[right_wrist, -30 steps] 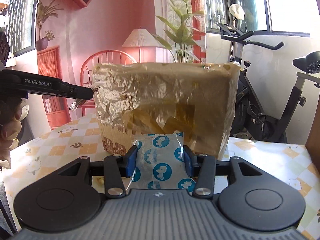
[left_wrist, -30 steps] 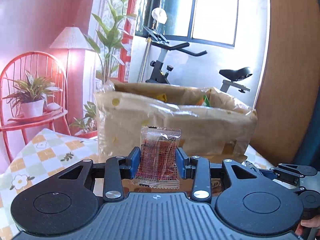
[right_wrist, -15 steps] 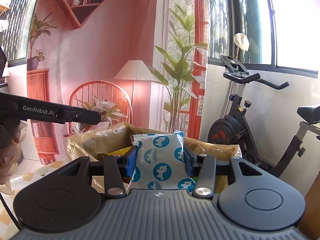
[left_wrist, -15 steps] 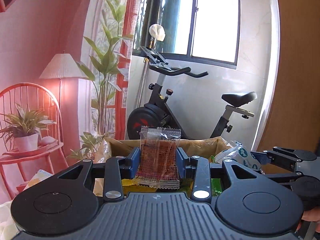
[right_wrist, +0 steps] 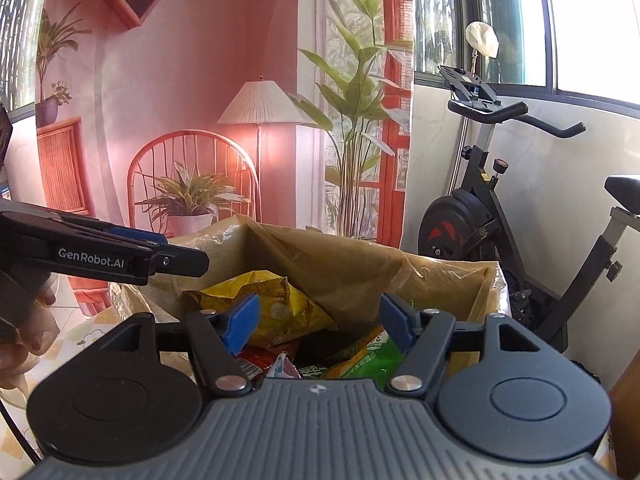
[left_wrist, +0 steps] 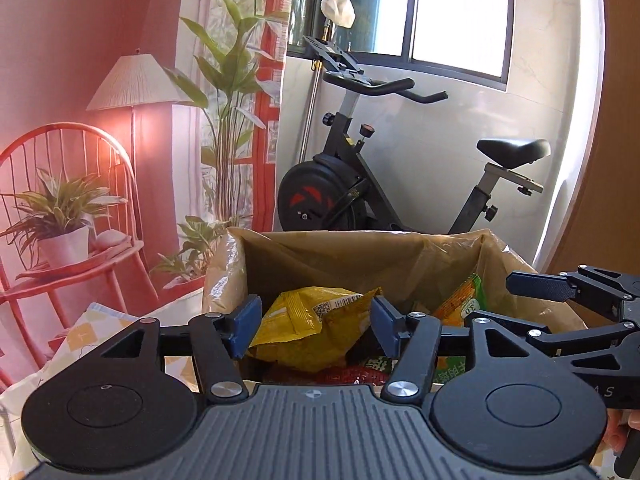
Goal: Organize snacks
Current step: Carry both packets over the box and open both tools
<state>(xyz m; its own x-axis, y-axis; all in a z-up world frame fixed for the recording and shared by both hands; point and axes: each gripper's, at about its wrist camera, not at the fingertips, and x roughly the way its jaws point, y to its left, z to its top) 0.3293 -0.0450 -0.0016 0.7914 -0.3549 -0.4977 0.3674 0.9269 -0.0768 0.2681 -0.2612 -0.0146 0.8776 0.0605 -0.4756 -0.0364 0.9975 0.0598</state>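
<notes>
Inside the open cardboard box point(left_wrist: 360, 256), lined with crinkled clear film: one crumpled yellow snack bag point(left_wrist: 312, 320) on top, one green-and-orange packet point(left_wrist: 464, 300) toward the right wall, red wrappers point(right_wrist: 256, 360) underneath, number hidden. Two tools over the box mouth: left hand-held gripper point(left_wrist: 316, 326) with jaws opening, nothing pinched between the blue pads; right hand-held gripper point(right_wrist: 320, 326) likewise opening and empty. Below, a bench point(left_wrist: 80, 332) under a checked cloth. Beyond, pink wall, one floor lamp point(left_wrist: 136, 84), one red chair point(left_wrist: 60, 152) bearing a potted plant point(left_wrist: 60, 212), one exercise bike point(left_wrist: 360, 184) by the window.
</notes>
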